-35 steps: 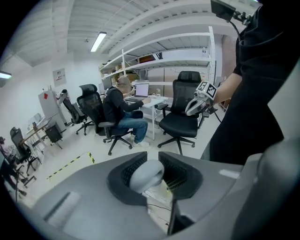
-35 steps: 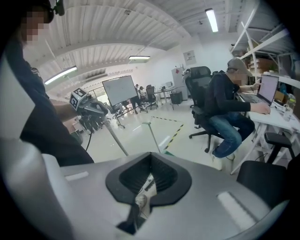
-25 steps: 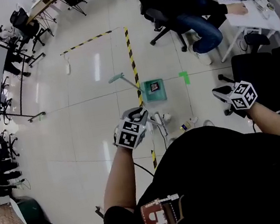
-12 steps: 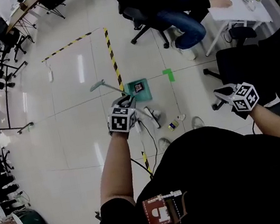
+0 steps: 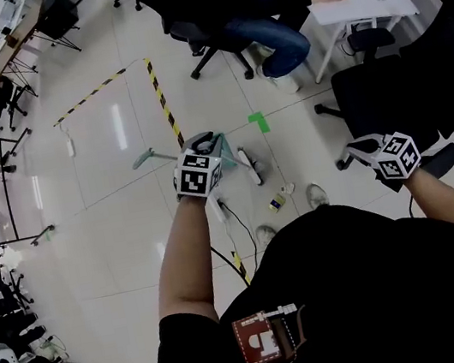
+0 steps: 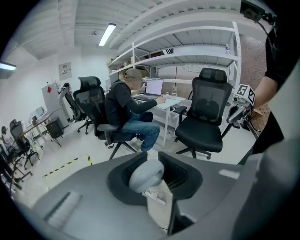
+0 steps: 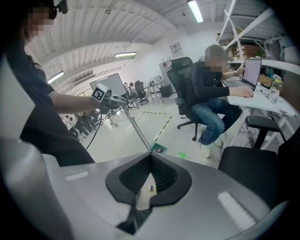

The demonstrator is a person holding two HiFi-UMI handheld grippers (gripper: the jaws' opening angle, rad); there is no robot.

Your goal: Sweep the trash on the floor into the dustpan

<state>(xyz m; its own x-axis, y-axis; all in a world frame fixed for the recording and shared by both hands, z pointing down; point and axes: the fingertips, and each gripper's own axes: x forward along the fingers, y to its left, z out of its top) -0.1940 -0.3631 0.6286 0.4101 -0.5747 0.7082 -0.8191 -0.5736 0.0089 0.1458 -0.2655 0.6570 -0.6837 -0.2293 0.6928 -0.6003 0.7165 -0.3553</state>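
My left gripper [image 5: 201, 170] hangs over the green dustpan [image 5: 222, 144], which it mostly hides in the head view. It is shut on the grey rounded end of the dustpan's long handle [image 6: 145, 174]. In the right gripper view the handle [image 7: 136, 126] runs from the left gripper [image 7: 107, 97] down to the dustpan [image 7: 158, 149]. A broom [image 5: 146, 158] lies on the floor to the left. A small yellow box of trash [image 5: 276, 203] lies near my feet. My right gripper [image 5: 390, 158] is held out to the right, shut and empty.
A black office chair [image 5: 385, 92] stands close to my right gripper. A seated person [image 5: 265, 4] works at a white desk [image 5: 356, 1] beyond. Yellow-black tape [image 5: 164, 109] and a green tape mark [image 5: 257, 120] are on the floor. A cable [image 5: 227, 220] trails behind the left gripper.
My left gripper has moved forward over the floor until it covers the dustpan. The right gripper has hardly moved. The head view has swung, shifting the floor items left.
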